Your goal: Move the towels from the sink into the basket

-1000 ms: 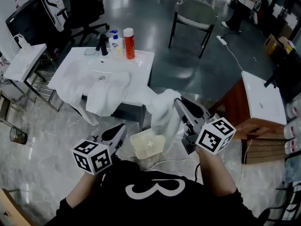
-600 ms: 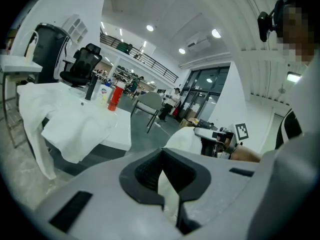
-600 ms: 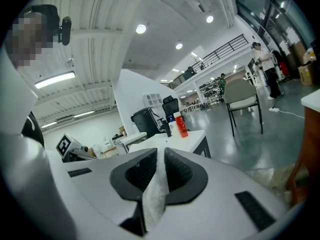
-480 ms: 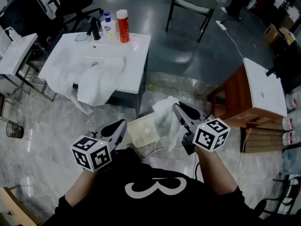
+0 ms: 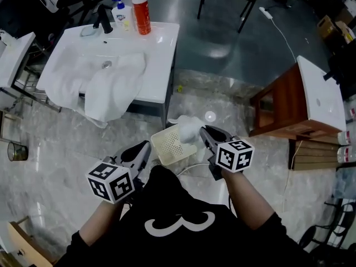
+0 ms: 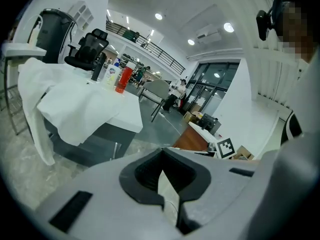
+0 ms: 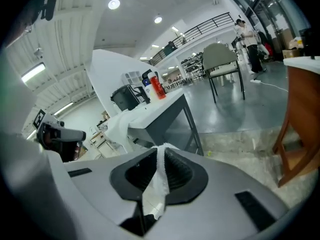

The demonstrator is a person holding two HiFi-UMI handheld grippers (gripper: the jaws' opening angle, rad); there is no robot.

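Two white towels (image 5: 114, 88) lie over the white sink (image 5: 158, 43) and hang off its front edge; they also show in the left gripper view (image 6: 75, 104). A cream perforated basket (image 5: 169, 146) stands on the floor below. My right gripper (image 5: 203, 129) is shut on a third white towel (image 5: 189, 128), which hangs bunched over the basket's right rim. That towel's edge is pinched between the pads (image 7: 152, 184). My left gripper (image 5: 146, 144) is just left of the basket, shut, with nothing held (image 6: 162, 156).
On the sink's back edge stand an orange bottle (image 5: 140, 13), a pump bottle (image 5: 118, 10) and a black faucet (image 5: 103, 18). To the right is a wooden cabinet with a white top (image 5: 289, 102). A white cable (image 5: 192, 168) lies on the marble floor.
My right gripper has brought the towel down and nearer, from beside the sink's corner to the basket's rim. The left gripper has stayed next to the basket.
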